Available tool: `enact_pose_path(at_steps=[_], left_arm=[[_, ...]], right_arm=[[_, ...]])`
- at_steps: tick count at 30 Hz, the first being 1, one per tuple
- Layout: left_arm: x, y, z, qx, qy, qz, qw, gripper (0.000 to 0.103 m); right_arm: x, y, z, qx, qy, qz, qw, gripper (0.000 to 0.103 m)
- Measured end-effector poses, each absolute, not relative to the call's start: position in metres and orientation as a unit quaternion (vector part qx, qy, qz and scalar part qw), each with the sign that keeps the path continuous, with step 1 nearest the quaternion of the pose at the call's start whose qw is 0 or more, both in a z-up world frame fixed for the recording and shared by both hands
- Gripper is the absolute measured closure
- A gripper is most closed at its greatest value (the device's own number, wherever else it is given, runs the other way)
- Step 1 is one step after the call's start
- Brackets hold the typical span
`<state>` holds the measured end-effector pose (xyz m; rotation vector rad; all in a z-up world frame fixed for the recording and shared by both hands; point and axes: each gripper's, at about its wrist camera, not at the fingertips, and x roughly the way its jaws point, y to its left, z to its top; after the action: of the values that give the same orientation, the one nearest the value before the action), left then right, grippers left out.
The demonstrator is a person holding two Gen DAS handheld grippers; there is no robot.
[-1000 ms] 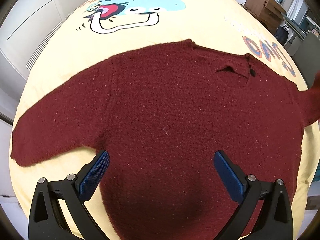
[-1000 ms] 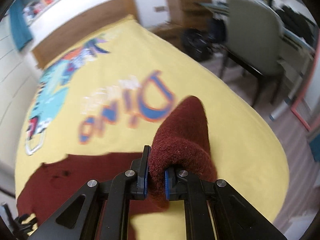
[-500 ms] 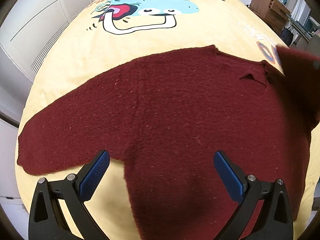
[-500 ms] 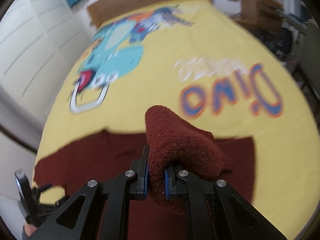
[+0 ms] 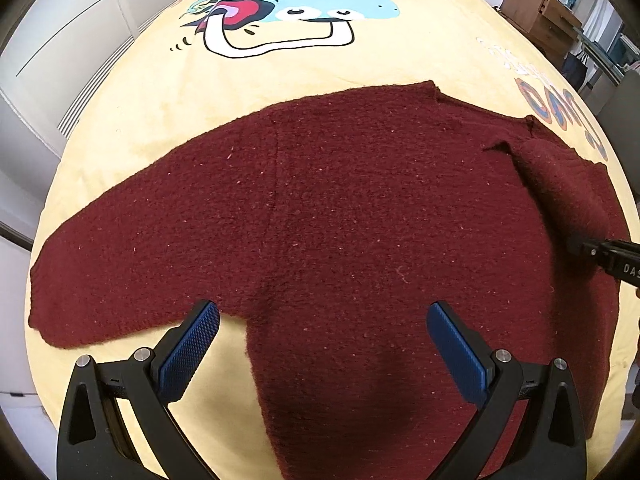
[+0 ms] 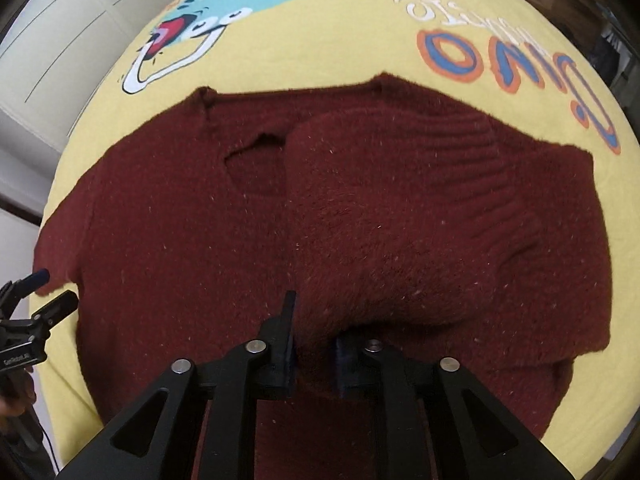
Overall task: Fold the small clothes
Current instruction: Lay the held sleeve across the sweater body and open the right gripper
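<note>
Maroon sweater lies flat on the bed; right tool pinches its sleeve over the chest, left tool hovers wide above the hem.

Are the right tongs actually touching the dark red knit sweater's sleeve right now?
Touching. The right wrist view shows the right tongs closed on the folded-over sleeve of the dark red knit sweater, fabric pinched between both pads.

- The sweater hem is cut off at the left wrist view's bottom edge.
- The folded sleeve hides the right tongs' pads and its own cuff.
- Furniture past the bed's far right corner is too small to identify.
</note>
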<state>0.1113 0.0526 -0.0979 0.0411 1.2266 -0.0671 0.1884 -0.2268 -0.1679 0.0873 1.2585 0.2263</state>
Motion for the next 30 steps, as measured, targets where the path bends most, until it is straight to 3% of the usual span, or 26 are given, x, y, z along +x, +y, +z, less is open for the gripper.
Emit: enact_pose_path(at_steps=[2,4,13,22,30], left_arm=[[0.111,0.05,-0.098,0.023,0.576,-0.028,0.817,0.001],[0.111,0.048,-0.097,0.027,0.576,-0.028,0.816,0.001],[0.111,0.037,-0.094,0.041,0.575,-0.034,0.816,0.001],[0.116,-0.007,-0.091,0.074,0.564,-0.081,0.818,0.001],[0.134,-0.1,-0.08,0.127,0.54,-0.16,0.816,0.001]], right_arm=[[0.188,-0.225,-0.169,0.029,0.588,0.098,0.802,0.068],[0.186,-0.223,-0.168,0.013,0.582,0.09,0.808,0.032],[0.173,-0.249,-0.16,0.0,0.576,0.069,0.814,0.006],[0.143,-0.301,-0.159,0.026,0.562,0.042,0.826,0.006],[0.124,-0.342,-0.17,0.066,0.567,0.013,0.821,0.006]])
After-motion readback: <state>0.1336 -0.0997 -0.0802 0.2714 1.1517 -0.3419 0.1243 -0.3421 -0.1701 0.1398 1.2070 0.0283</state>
